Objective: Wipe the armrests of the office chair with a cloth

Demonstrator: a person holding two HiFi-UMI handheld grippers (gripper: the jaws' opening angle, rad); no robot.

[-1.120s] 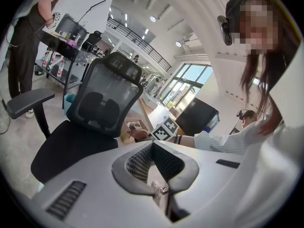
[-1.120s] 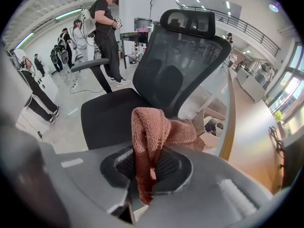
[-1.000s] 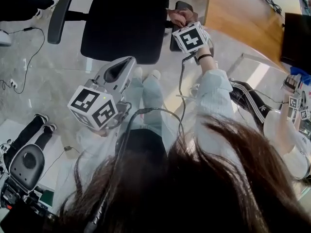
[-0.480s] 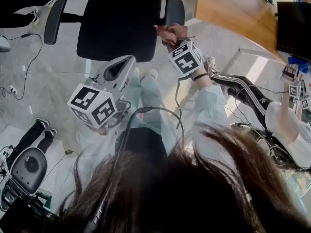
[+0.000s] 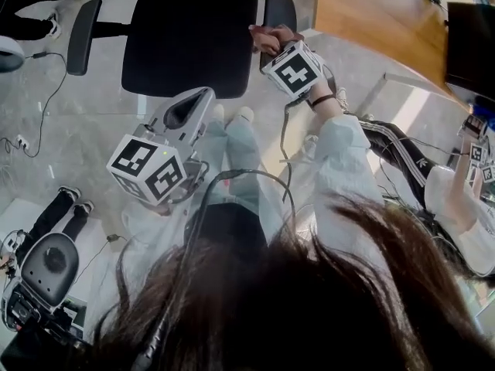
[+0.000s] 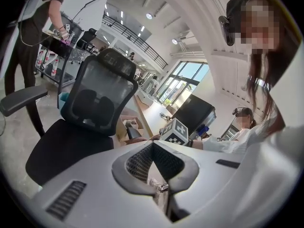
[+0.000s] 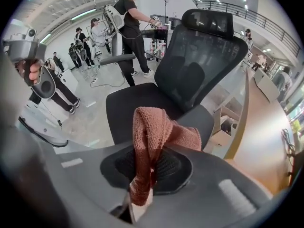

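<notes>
The right gripper (image 7: 151, 152) has its jaws closed on a rust-brown cloth (image 7: 151, 127). One end hangs down between the pads (image 7: 173, 169), and the rest bunches over the tips and flops forward and right. Straight ahead of those jaws, just beyond the cloth, is the chair's near armrest (image 7: 202, 122). In the head view the cloth (image 5: 267, 37) sits at that armrest's (image 5: 278, 10) front end, by the seat's edge, though whether it presses on the armrest cannot be told. The seat (image 7: 135, 109) lies ahead and left of this gripper, the mesh backrest (image 7: 199, 56) rises beyond it, and the far armrest (image 7: 114, 58) is well off to the left. A wooden table (image 5: 371, 22) runs along the gripper's right side, and a cable (image 5: 281, 137) trails from it back toward the person. The left gripper (image 6: 153, 145) has its jaws together with nothing between them; only a shoe (image 6: 159, 185) and pale floor show through the slit below its pads (image 6: 137, 163). It is held low and back, over the person's legs (image 5: 240, 157), well apart from the chair (image 5: 189, 37), and points toward the seat. Ahead of it and slightly right is the right gripper's marker cube (image 6: 175, 132). Ahead and left are the seat and backrest, with the far armrest out at its left.
</notes>
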